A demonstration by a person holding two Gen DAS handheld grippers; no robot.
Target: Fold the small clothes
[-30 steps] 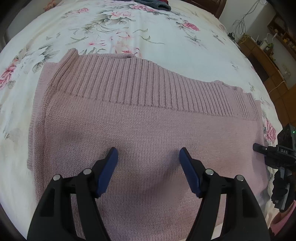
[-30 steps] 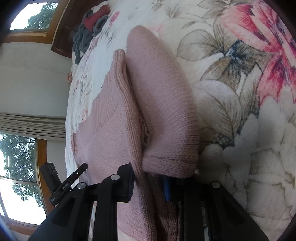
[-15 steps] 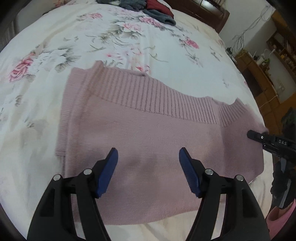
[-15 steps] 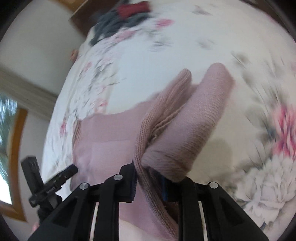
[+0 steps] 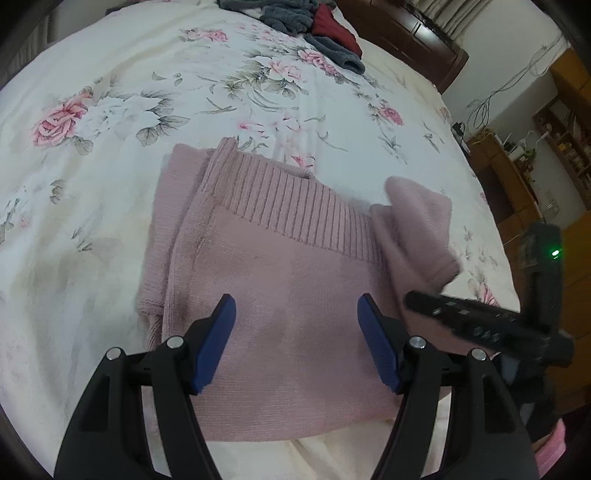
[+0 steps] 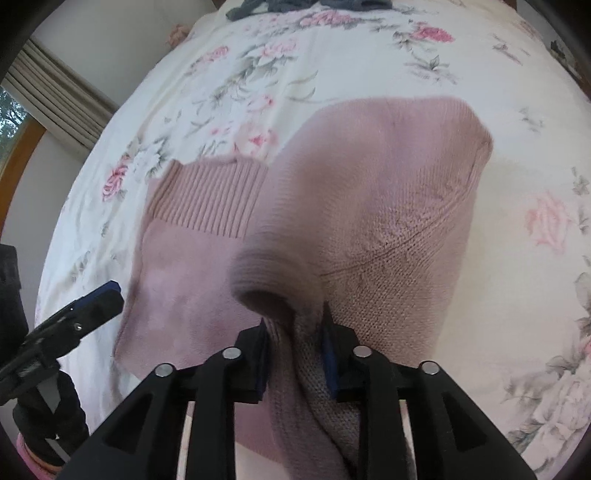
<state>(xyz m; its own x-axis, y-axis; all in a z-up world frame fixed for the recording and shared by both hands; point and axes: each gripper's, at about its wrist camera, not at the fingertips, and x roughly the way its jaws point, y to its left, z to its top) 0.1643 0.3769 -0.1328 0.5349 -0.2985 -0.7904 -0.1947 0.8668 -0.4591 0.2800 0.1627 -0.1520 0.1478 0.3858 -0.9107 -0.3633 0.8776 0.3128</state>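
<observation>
A dusty-pink knit sweater (image 5: 280, 280) lies on the floral bedspread with its ribbed hem (image 5: 295, 199) at the far side. My left gripper (image 5: 297, 339) hovers open above the sweater's near half, nothing between its blue pads. My right gripper (image 6: 295, 332) is shut on a bunched part of the sweater (image 6: 369, 206), lifting the right side and sleeve up and over toward the body. In the left wrist view that raised fold (image 5: 417, 229) stands at the right, with the right gripper's black body (image 5: 480, 321) just below it. The left gripper's finger (image 6: 92, 299) shows at the left of the right wrist view.
The floral bedspread (image 5: 147, 92) spreads all round the sweater. A heap of grey and dark red clothes (image 5: 314, 26) lies at the far end by a dark wooden headboard (image 5: 406, 33). Wooden shelves (image 5: 554, 147) stand at the right, curtains (image 6: 55, 92) at the left.
The right gripper has lifted the sweater's right side and swung it leftward over the body. The left gripper has drawn back and up, staying open.
</observation>
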